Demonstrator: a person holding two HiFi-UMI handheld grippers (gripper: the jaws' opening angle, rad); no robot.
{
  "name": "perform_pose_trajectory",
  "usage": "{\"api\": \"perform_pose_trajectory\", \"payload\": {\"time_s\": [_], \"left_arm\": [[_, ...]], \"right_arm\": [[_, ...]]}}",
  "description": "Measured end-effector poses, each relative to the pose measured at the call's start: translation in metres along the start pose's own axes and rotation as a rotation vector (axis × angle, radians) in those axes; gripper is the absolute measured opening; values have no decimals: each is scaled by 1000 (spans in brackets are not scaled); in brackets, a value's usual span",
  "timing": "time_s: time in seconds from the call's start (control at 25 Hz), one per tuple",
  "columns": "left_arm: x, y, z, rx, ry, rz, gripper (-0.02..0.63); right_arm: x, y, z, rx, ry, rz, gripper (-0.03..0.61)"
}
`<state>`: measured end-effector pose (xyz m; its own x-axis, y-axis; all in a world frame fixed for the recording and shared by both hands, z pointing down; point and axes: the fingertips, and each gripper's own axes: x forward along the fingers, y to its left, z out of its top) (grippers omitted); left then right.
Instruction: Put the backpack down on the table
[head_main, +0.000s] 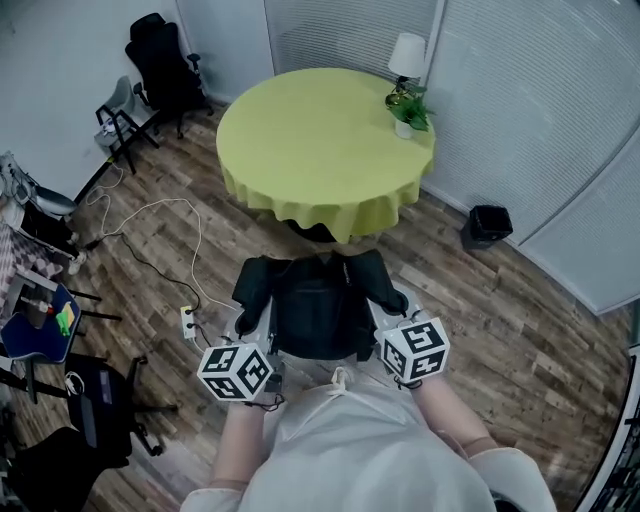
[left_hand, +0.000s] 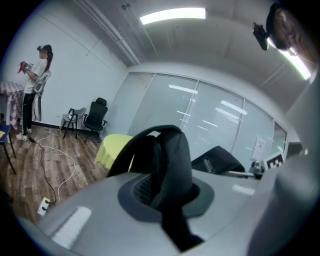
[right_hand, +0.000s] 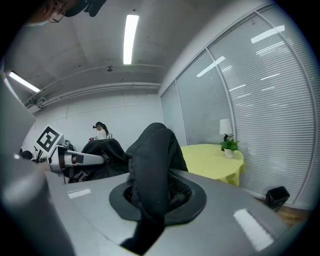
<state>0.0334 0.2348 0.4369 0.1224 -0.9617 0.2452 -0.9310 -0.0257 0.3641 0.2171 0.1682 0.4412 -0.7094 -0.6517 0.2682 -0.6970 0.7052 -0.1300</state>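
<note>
Bright ceiling strips, fisheye edges.

Round table bears a lamp and plant.

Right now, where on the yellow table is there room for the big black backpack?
Nearly the whole yellow table is bare: the near edge, the middle and the left side, so the backpack should fit there. Only the far right rim is crowded, where the lamp and the potted plant stand close together.
</note>
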Motion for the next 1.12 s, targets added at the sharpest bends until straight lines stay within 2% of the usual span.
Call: {"api": "perform_pose_trajectory", "payload": {"time_s": [0.2, 0.48, 0.8, 1.12], "left_arm": [[64, -8, 10, 9, 11, -16, 35], [132, 1, 28, 26, 43, -66, 35], [213, 58, 74, 47, 74, -161, 35], [298, 137, 162, 78, 110, -254, 35]], "right_arm": [[33, -52, 15, -6, -1, -13, 40], [79, -94, 28, 22, 2, -52, 40], [170, -107, 56, 41, -10, -133, 40], [289, -111, 119, 101, -45, -221, 41]]}}
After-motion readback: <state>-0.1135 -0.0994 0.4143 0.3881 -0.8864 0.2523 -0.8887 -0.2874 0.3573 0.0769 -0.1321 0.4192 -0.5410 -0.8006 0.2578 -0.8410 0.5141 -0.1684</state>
